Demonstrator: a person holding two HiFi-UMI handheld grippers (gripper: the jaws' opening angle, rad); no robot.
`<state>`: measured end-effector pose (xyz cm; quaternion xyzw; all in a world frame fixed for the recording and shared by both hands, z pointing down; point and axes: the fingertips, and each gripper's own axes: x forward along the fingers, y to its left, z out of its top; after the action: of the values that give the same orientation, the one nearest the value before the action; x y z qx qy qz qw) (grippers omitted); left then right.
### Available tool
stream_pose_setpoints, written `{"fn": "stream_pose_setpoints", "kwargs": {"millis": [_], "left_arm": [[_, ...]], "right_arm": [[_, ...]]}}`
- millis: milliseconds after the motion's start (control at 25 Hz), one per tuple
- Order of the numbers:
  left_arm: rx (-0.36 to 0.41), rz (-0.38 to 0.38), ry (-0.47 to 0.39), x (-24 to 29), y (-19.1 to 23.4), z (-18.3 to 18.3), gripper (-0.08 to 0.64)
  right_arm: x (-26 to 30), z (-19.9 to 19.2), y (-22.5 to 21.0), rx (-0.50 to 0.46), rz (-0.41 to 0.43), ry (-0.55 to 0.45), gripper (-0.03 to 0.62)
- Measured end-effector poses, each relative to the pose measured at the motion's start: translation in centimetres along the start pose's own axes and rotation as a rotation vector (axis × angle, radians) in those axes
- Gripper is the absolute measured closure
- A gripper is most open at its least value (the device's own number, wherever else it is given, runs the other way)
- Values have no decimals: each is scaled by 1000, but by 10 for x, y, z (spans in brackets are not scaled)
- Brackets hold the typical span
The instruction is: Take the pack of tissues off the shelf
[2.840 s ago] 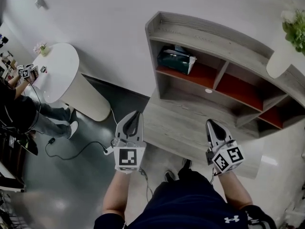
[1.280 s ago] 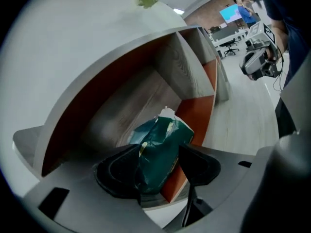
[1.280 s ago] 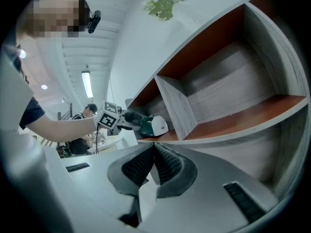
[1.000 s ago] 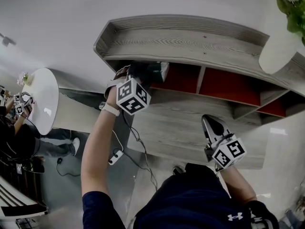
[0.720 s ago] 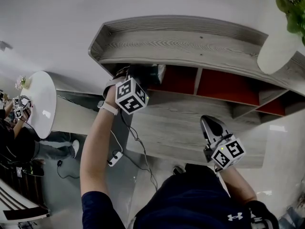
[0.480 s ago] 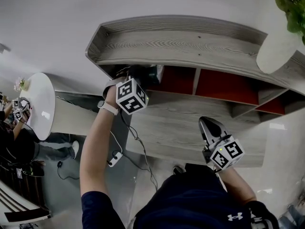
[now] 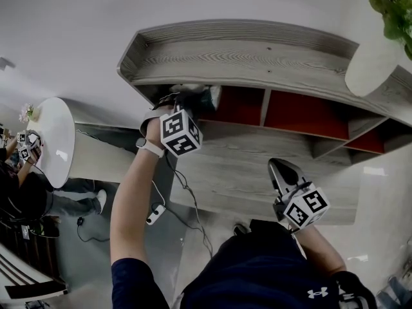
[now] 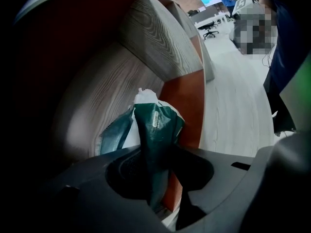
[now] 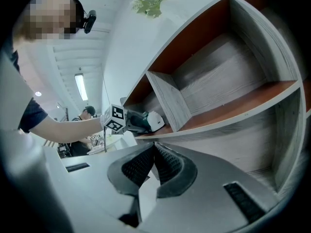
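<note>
Closing the left gripper (image 8: pixel 156 152) on the near end of the pack of tissues (image 8: pixel 158 120) in the far-left compartment of the shelf (image 7: pixel 257 50), wrapper pinched between the jaws. Likely to slip off the soft film, or snag on the divider (image 7: pixel 264 110) at its right, if pulled out askew. Keeping the right gripper (image 9: pixel 153 154) clenched on nothing, near right.

Tissue pack (image 8: pixel 155 130) sits in shelf's (image 7: pixel 257 56) leftmost compartment.

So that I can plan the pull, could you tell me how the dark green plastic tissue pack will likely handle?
The dark green plastic tissue pack creases where the left gripper, closing its fingers, pinches it, so it is probably soft. Its smooth film may slip.
</note>
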<state>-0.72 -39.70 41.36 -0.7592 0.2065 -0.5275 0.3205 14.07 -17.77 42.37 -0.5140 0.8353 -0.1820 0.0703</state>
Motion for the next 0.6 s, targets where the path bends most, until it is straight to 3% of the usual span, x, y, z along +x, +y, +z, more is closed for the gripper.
{"fn": "stream_pose_setpoints", "kwargs": {"millis": [240,600], "left_arm": [[-43,54,10,-9,-2,-2,434],[-46,94,11,-34,-17,3,434]], "right_arm": [[-7,-3,5,8,-1,2,580],[-17,-4,11,8,5,-3,580]]}}
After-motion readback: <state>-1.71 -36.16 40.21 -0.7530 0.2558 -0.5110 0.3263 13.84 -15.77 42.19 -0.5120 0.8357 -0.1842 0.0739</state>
